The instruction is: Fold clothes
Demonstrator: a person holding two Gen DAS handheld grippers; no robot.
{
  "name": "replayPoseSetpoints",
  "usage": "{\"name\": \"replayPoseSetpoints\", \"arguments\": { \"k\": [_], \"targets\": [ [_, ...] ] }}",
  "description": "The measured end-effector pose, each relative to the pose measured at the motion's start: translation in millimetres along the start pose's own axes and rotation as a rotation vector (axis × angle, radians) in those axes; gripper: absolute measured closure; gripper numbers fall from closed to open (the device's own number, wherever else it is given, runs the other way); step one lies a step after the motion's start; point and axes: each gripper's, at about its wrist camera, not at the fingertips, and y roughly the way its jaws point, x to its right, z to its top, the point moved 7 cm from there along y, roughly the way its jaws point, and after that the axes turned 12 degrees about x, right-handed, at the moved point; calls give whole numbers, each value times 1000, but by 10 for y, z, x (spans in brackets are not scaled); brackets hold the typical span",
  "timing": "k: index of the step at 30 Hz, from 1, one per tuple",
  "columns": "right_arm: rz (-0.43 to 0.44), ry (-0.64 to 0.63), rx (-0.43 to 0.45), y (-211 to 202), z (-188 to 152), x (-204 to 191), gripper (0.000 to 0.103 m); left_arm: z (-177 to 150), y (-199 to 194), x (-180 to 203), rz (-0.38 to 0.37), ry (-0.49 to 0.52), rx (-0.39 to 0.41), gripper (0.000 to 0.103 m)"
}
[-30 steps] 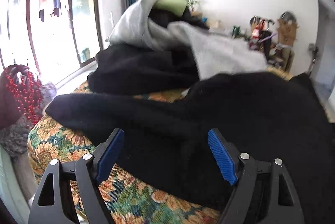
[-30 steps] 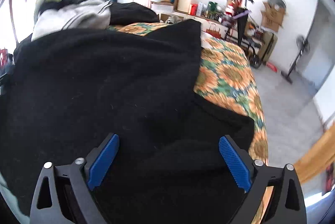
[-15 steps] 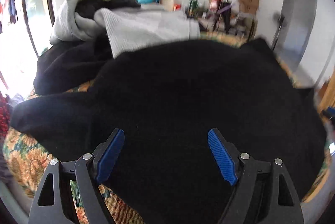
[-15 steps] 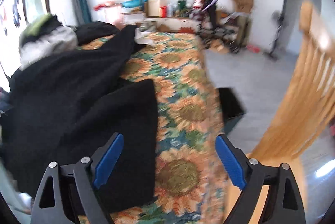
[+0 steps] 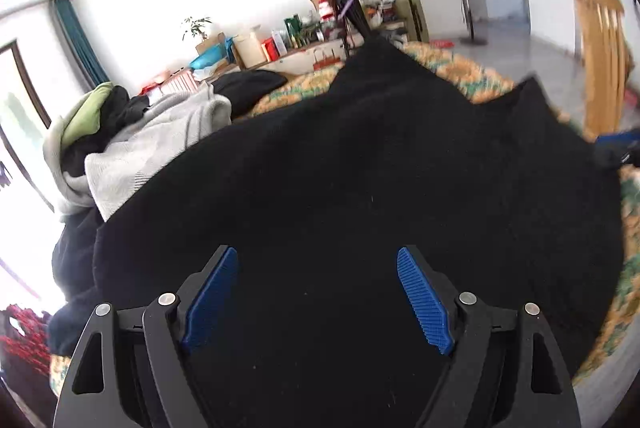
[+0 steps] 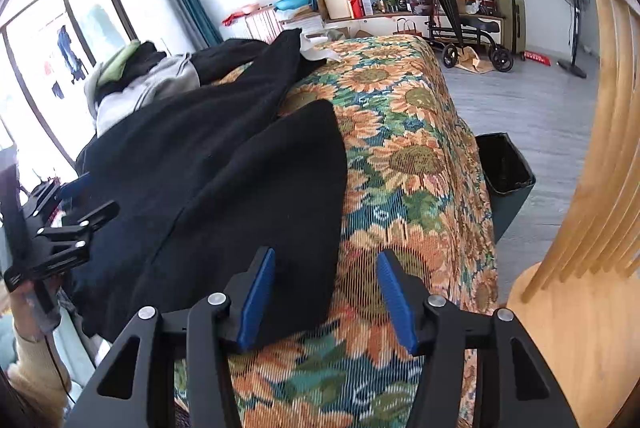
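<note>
A large black garment (image 5: 360,195) lies spread over the sunflower-patterned bed cover (image 6: 404,163). My left gripper (image 5: 316,252) hovers over the garment's near middle, open, with nothing pinched between its blue pads. It also shows at the left edge of the right wrist view as the left gripper (image 6: 86,197). My right gripper (image 6: 326,256) is at the black garment (image 6: 240,179), over its near right edge. Its jaws are closing, with the cloth's edge between them. The pads do not press on the cloth.
A pile of grey, green and black clothes (image 5: 132,135) sits at the bed's far left. A wooden chair (image 6: 600,187) stands close on the right, a black bin (image 6: 504,167) beside the bed. Cluttered shelves (image 6: 360,3) line the far wall.
The left gripper swept right from the bed's left edge to over the garment's middle, still open. The right gripper moved to the garment's right edge and its jaws narrowed.
</note>
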Motion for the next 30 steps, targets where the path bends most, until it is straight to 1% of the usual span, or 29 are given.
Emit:
{"name": "replayPoseSetpoints", "arguments": {
  "k": [1,3,5,6,7,8,10,12,13,14,16,17,19,21,23,26,27,28,29,30],
  "targets": [
    [-15,-10,6,0,11,-4,40,-63,21,-7,-5,0,-15,20],
    [-60,-36,34,2,77,-10,33,-117,7,-60,-36,-50,-15,20],
    [-86,-67,65,-13,180,-23,31,-160,-40,-146,-85,-132,-16,20],
    [-86,-70,72,1,238,-43,30,-174,-75,-203,-111,-176,-11,20],
    [-76,-66,80,23,316,-85,28,-173,-129,-287,-121,-212,12,20],
    [-61,-61,88,44,392,-136,27,-170,-189,-390,-107,-238,44,20],
    [-31,-62,108,84,530,-260,20,-167,-313,-610,-65,-284,106,20],
    [-23,-77,127,144,649,-398,16,-198,-413,-894,46,-315,144,20],
    [-33,-94,131,197,692,-475,16,-230,-451,-1043,98,-335,156,20],
    [-43,-120,130,268,725,-567,16,-279,-466,-1189,134,-364,162,20],
    [-51,-168,115,419,767,-743,16,-400,-450,-1500,164,-441,171,20],
    [-51,-190,103,504,784,-835,16,-482,-460,-1625,186,-482,162,20],
    [-31,-221,79,671,831,-1063,16,-664,-494,-1847,242,-555,129,20],
    [24,-253,70,816,925,-1367,16,-789,-496,-2030,297,-600,100,20],
    [112,-271,86,927,1099,-1729,16,-843,-526,-2170,312,-621,113,20],
    [207,-290,80,1174,1370,-2242,15,-835,-566,-2398,294,-677,154,20],
    [217,-307,69,1306,1458,-2411,14,-831,-539,-2486,291,-702,159,20],
    [202,-333,52,1472,1532,-2551,13,-825,-497,-2591,297,-727,160,20],
    [179,-360,28,1653,1585,-2675,13,-803,-457,-2725,312,-752,162,20],
    [141,-389,-17,1876,1593,-2769,13,-789,-427,-2836,330,-772,162,20]
  ]
}}
